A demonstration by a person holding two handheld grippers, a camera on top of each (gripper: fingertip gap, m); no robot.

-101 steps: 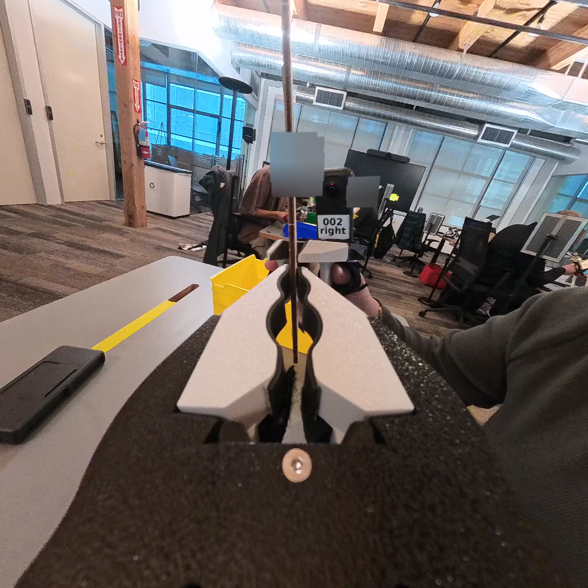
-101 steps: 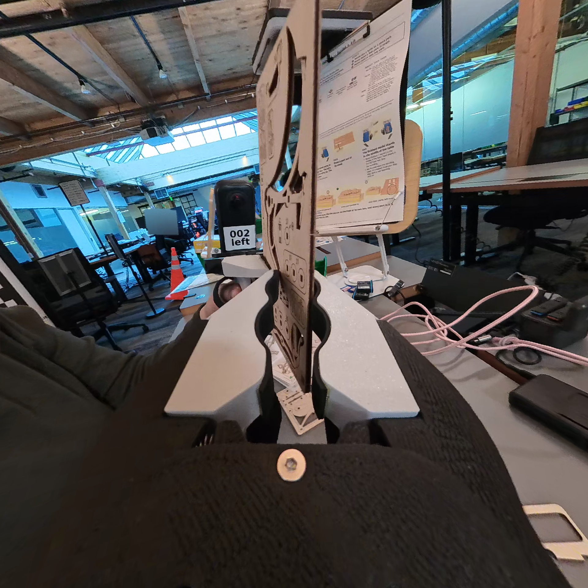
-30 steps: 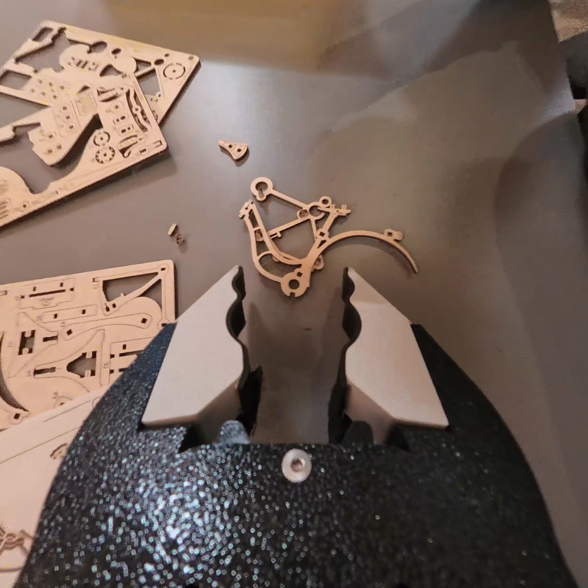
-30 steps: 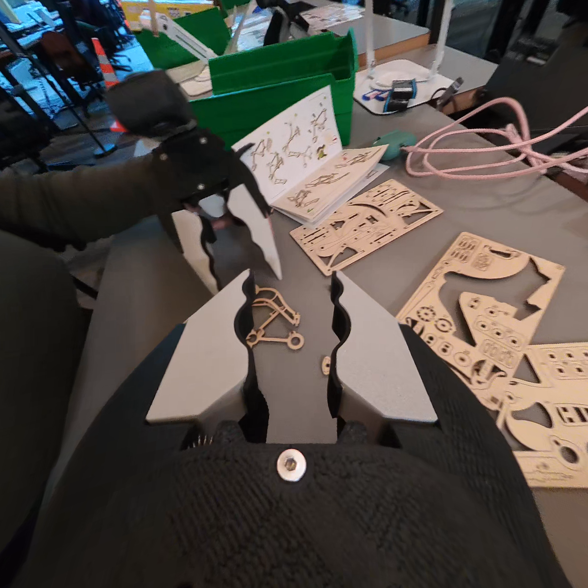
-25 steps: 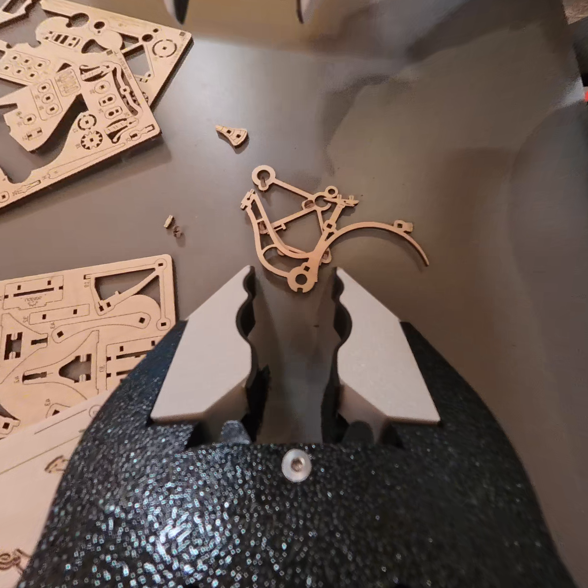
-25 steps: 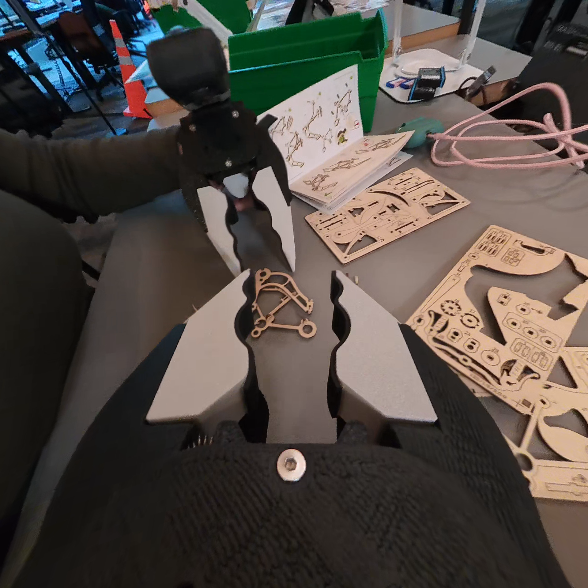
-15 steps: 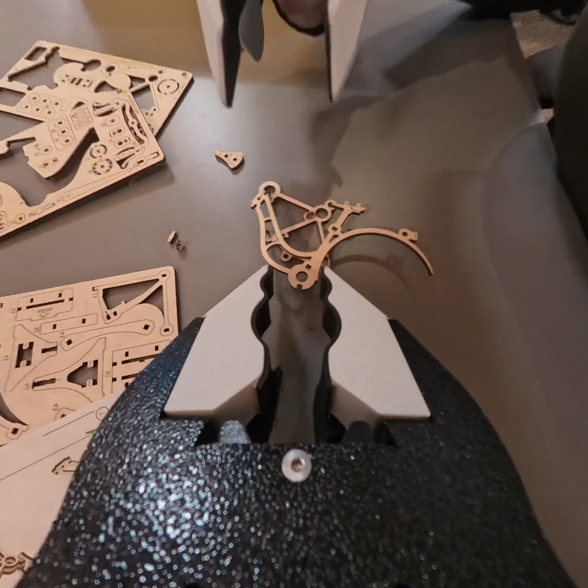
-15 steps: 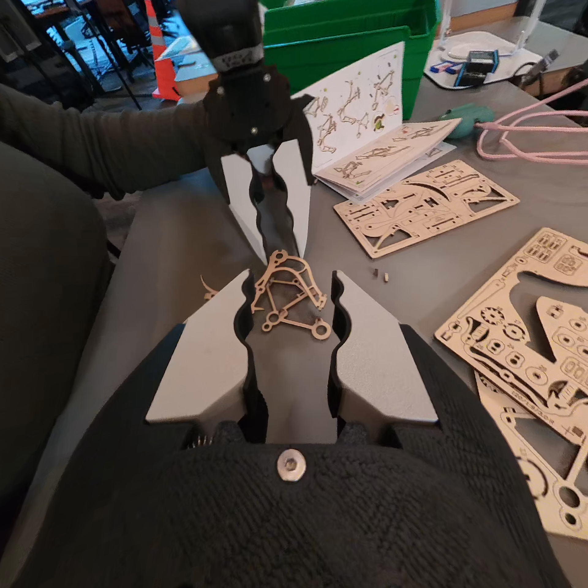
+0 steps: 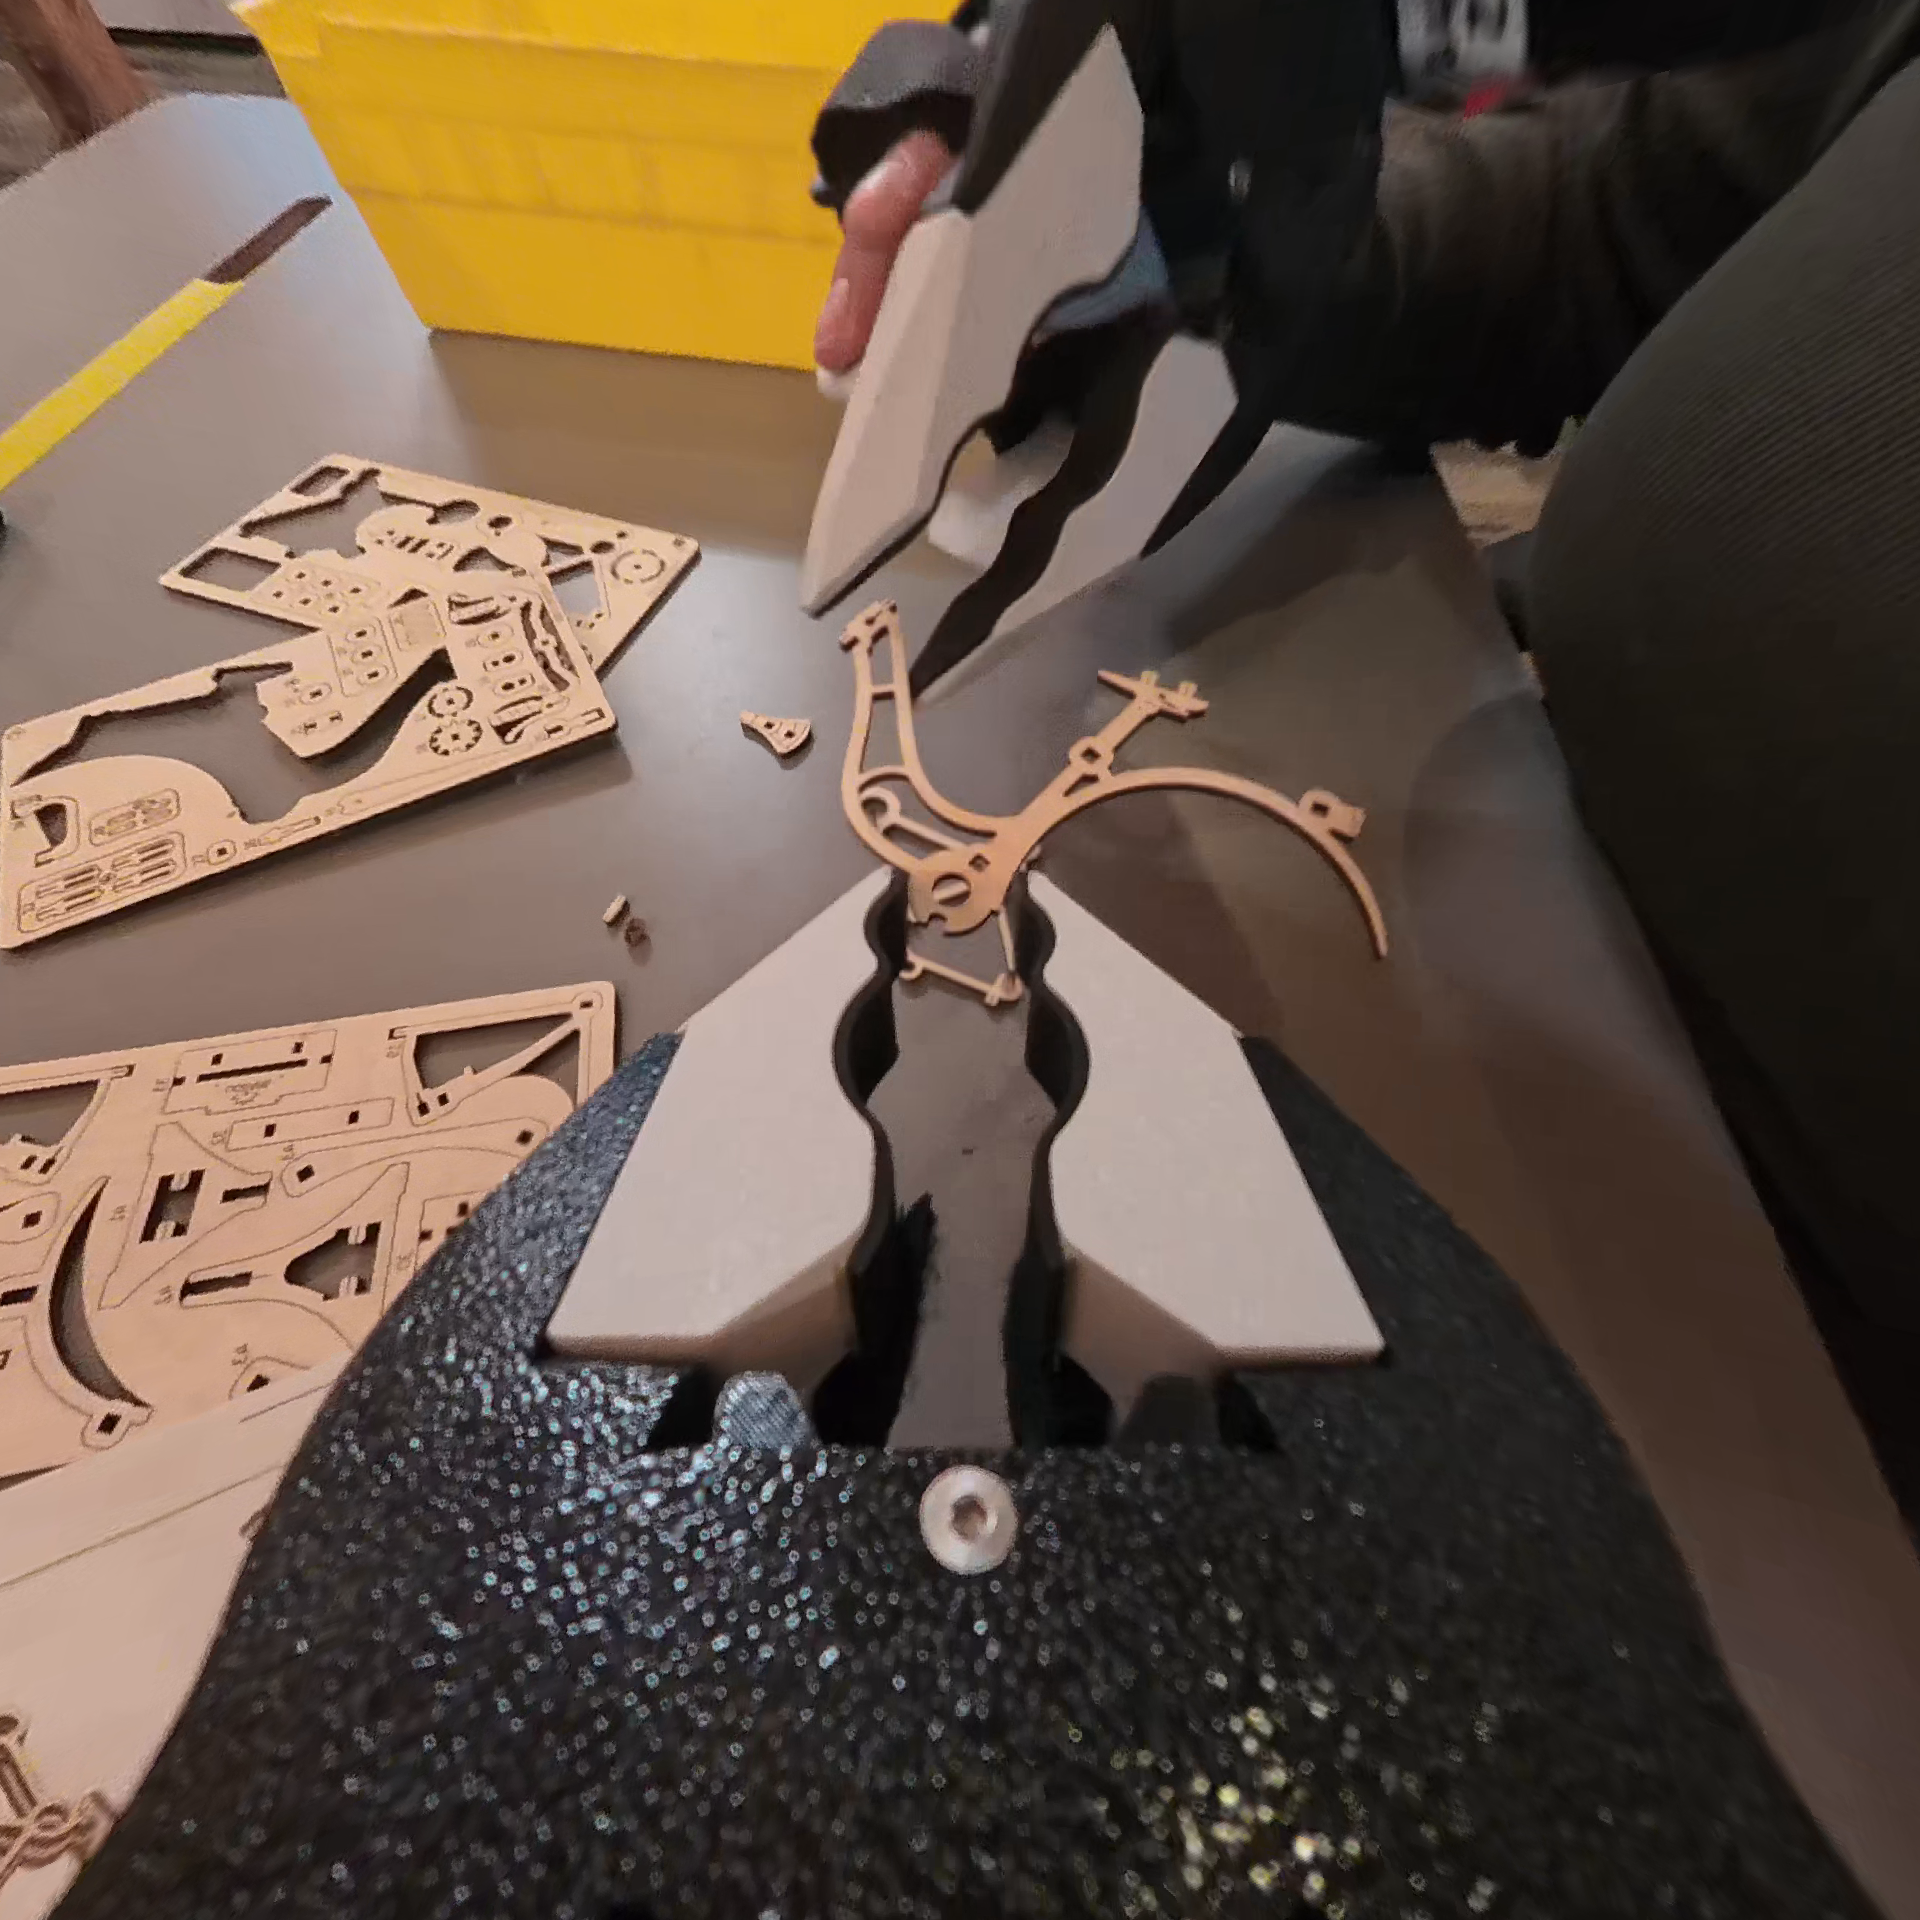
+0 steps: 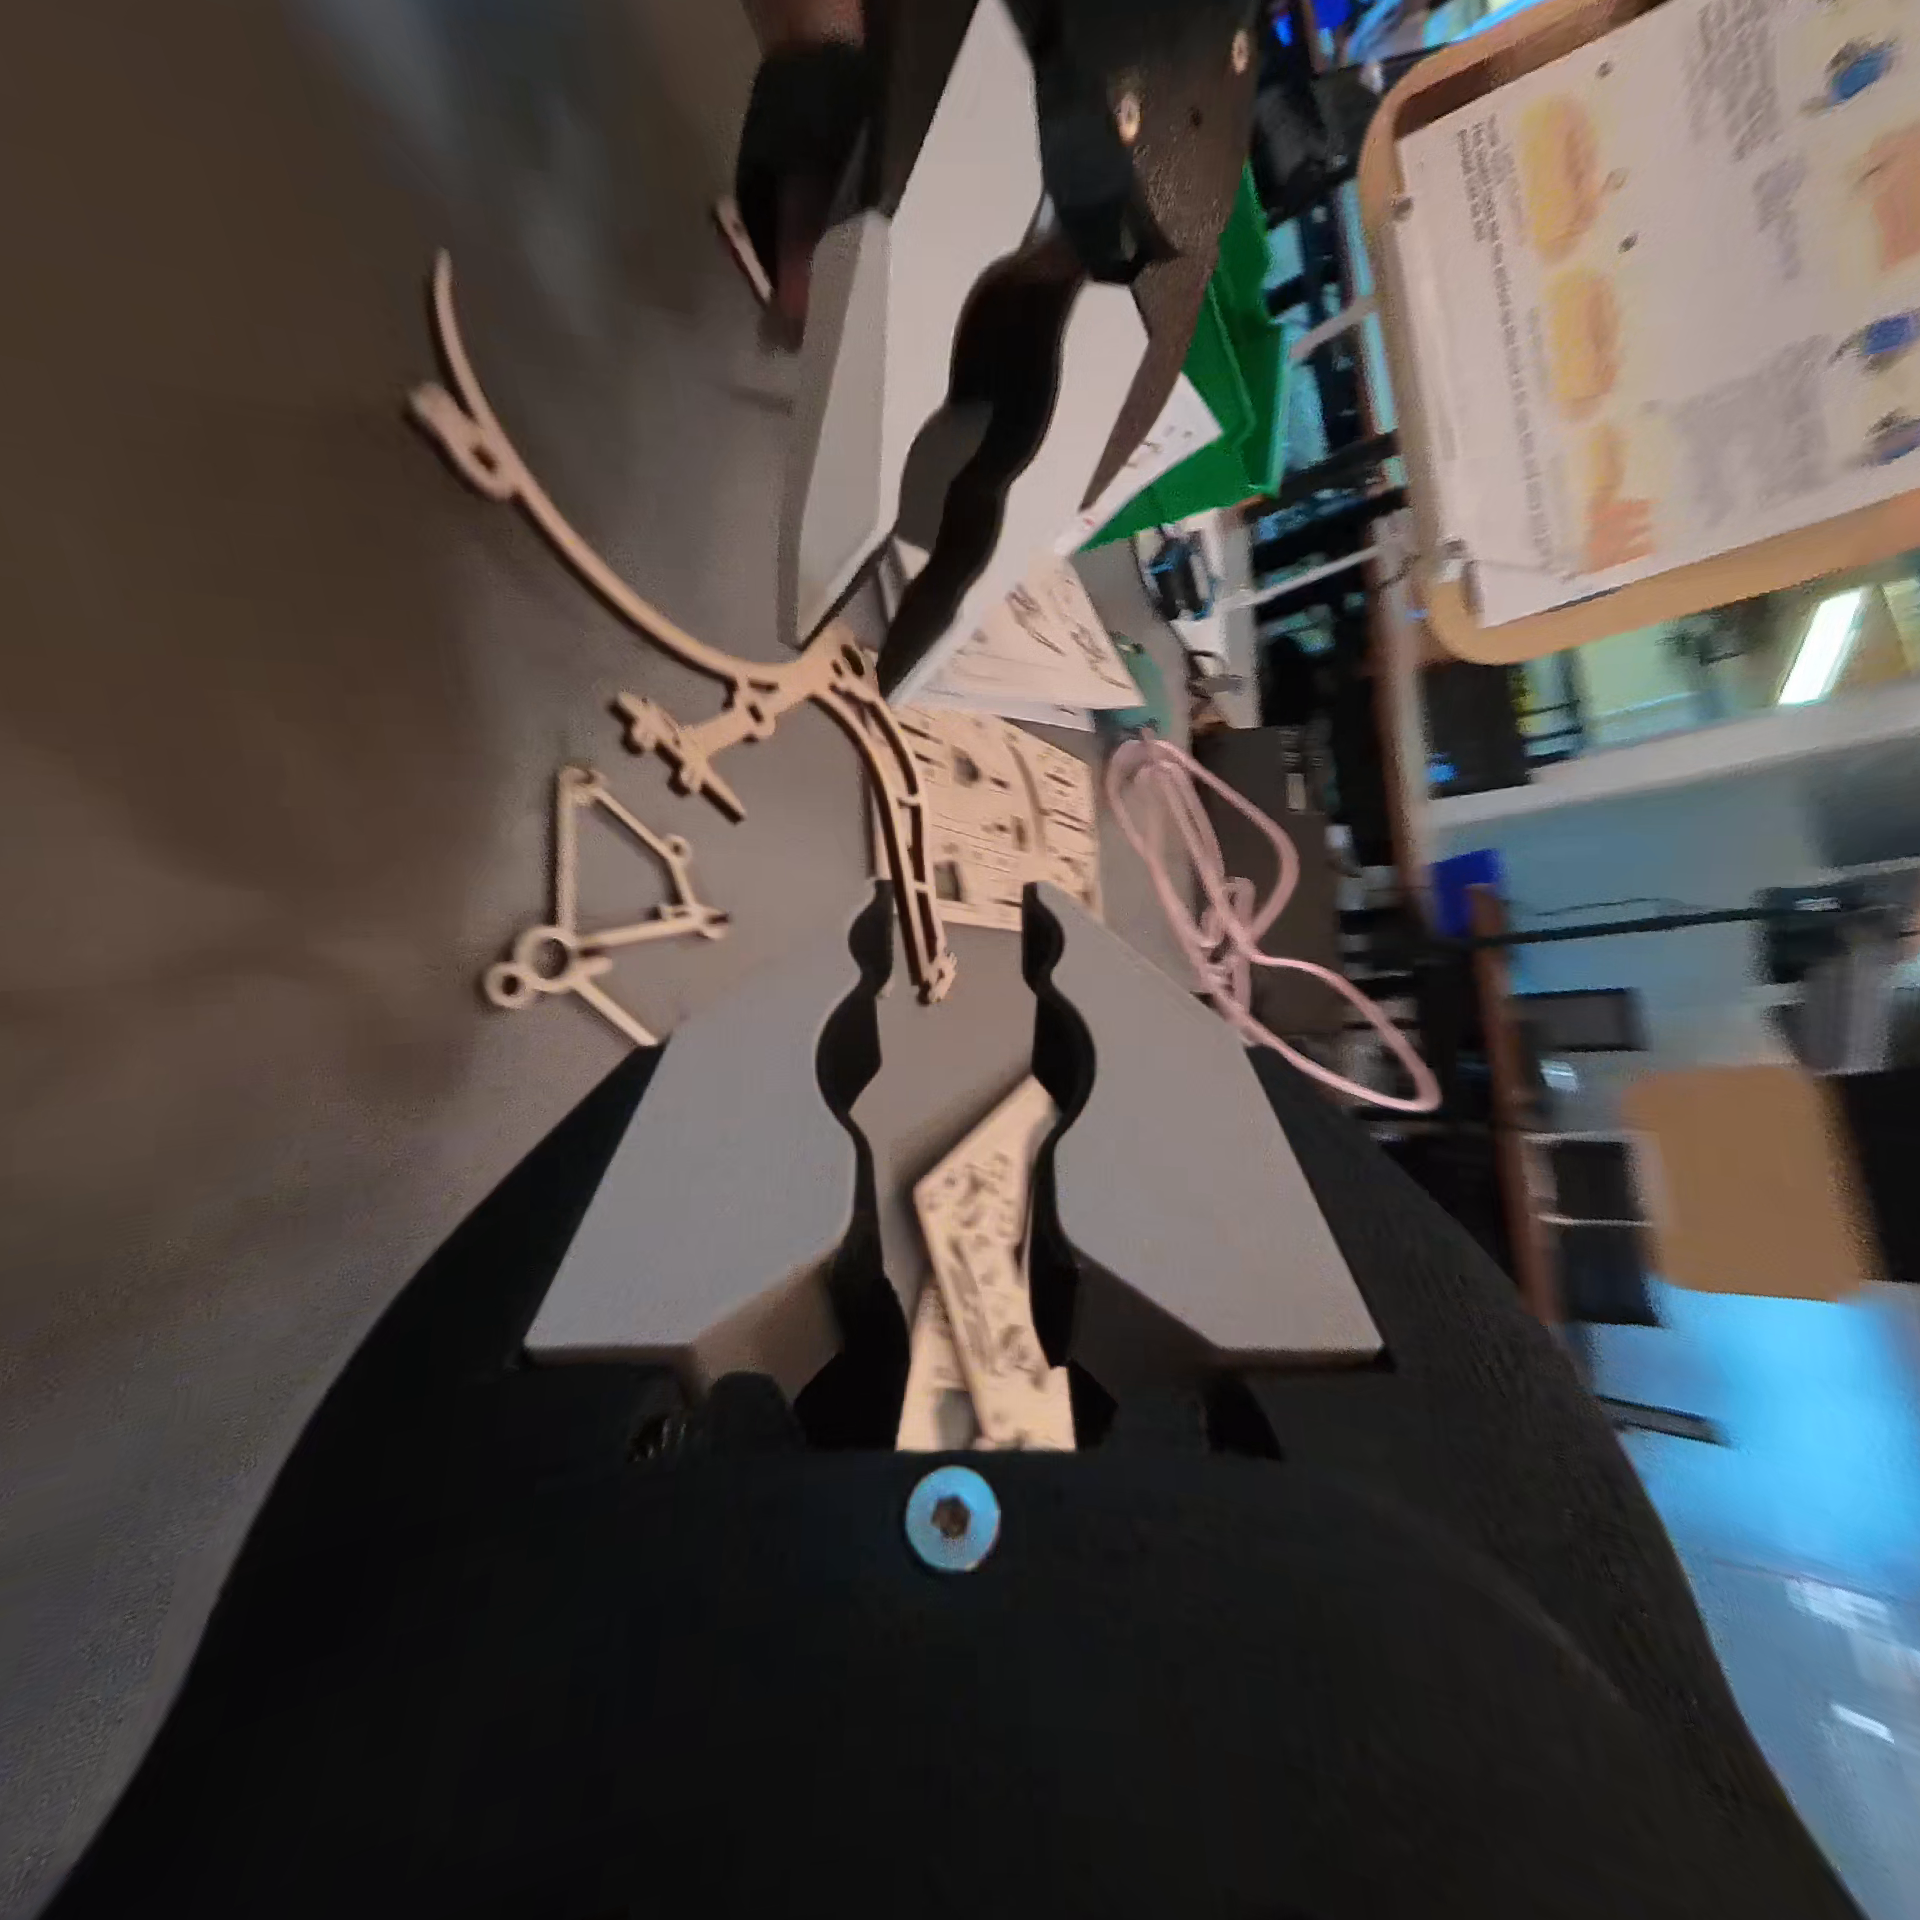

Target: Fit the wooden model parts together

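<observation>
**Frame piece pinched in your left hand-held gripper**

While your left hand-held gripper [image 9: 958, 914] pinches the thin, pale plywood frame piece with the long curved arm [image 9: 1049, 805] by its round hub, the piece stands up off the dark grey counter [image 9: 675, 821], its curved arm sweeping out to your right. The two grey fingers are drawn in on the hub at their tips only; behind the tips the gap between them is bare.

Your right hand-held gripper [image 10: 956, 904] has its fingers apart, and one straight strut of that same frame piece [image 10: 727, 696] reaches down into the gap at their tips. Whether either finger touches the strut, you cannot tell from these blurred views. From the left wrist view, this gripper [image 9: 883, 623] comes in from above, tilted, its tips just beside the upper end of the piece.

A second, smaller triangular plywood strut piece with a ring at one corner [image 10: 592, 925] lies flat on the counter just below the held piece. Farther out to your left lie flat plywood sheets with punched-out shapes [image 9: 343, 686], along with a small wedge-shaped offcut [image 9: 777, 730] and two tiny wooden bits [image 9: 624, 920]. A yellow plastic bin [image 9: 582, 177] stands at the far edge, and a coil of pink cable [image 10: 1247, 914] lies on the other side.
</observation>
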